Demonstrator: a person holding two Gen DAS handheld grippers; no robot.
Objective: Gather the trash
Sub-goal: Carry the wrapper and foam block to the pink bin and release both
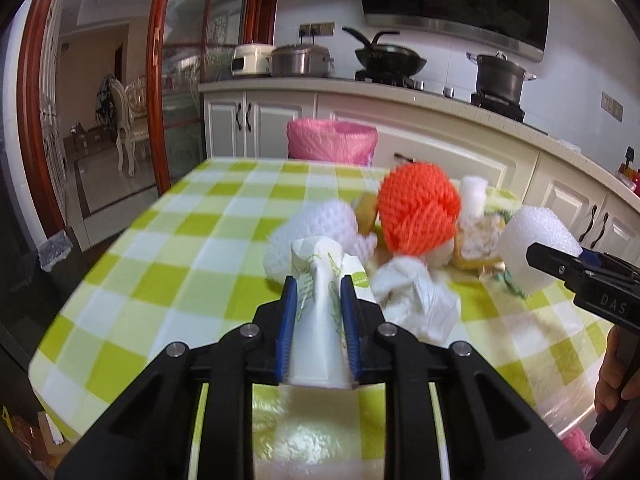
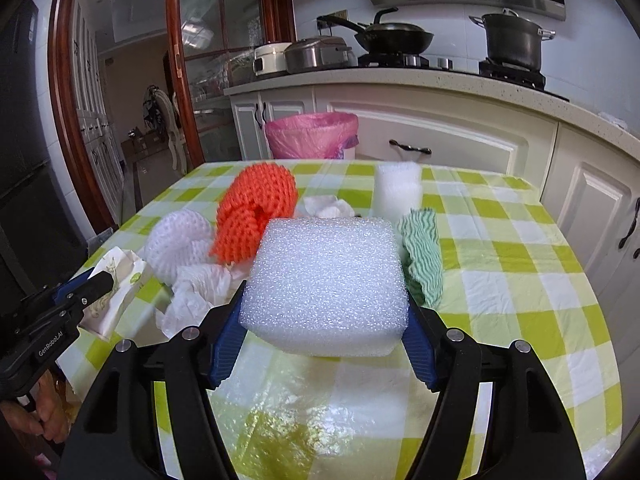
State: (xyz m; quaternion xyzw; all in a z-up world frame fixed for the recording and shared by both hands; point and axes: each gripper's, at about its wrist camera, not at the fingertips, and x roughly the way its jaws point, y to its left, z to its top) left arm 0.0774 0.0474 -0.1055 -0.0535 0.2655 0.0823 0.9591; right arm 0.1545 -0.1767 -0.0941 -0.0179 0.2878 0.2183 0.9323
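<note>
My left gripper [image 1: 319, 286] is shut on a crushed white paper cup with green print [image 1: 318, 312], held above the checked table; the cup also shows in the right wrist view [image 2: 116, 284]. My right gripper [image 2: 324, 300] is shut on a white foam block [image 2: 326, 284], which also shows in the left wrist view [image 1: 538, 240]. More trash lies on the table: an orange foam net [image 2: 256, 216], a white foam net [image 2: 178, 242], crumpled tissues [image 2: 192, 292], a green wavy cloth [image 2: 422, 256] and a small foam piece [image 2: 398, 190]. A bin with a pink bag [image 2: 312, 134] stands beyond the table's far edge.
The table has a green-and-white checked cloth [image 2: 500, 272]. Kitchen cabinets and a counter with pots, a wok and cookers [image 2: 396, 38] run behind it. A glass door with a red wooden frame [image 2: 176, 60] is at the left.
</note>
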